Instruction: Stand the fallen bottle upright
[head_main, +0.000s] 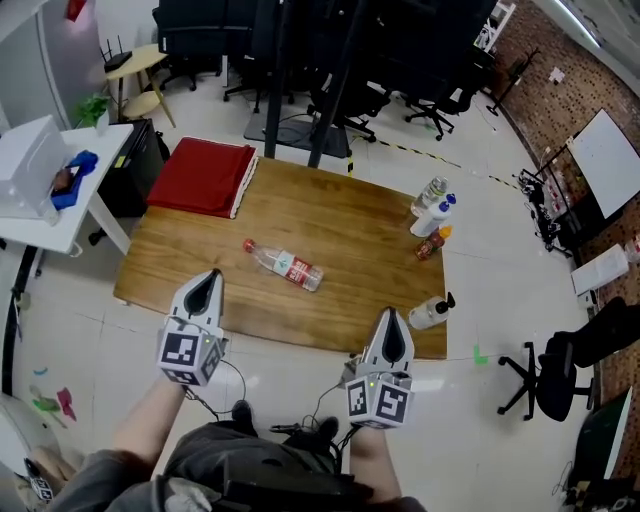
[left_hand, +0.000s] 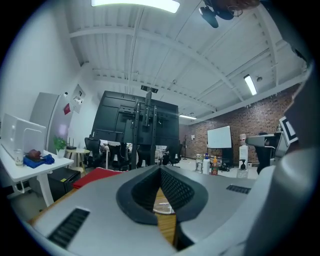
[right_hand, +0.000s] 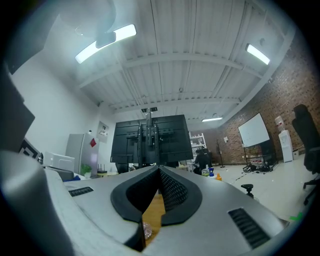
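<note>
The fallen bottle (head_main: 283, 265) lies on its side in the middle of the desk (head_main: 350, 235). The left tongs (head_main: 207, 277) and right tongs (head_main: 390, 316) hover at the near edge, both closed and empty. This looks like the approach. Next, one pair must open and reach the bottle.

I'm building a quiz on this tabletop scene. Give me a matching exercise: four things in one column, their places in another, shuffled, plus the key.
1. clear bottle with red label
2. red cloth
3. white bottle with black top
4. white bottle with blue cap

a. near right corner of the table
b. lying on its side, mid-table
c. far left corner
d. upright by the far right edge

Pairs: 1-b, 2-c, 3-a, 4-d
</note>
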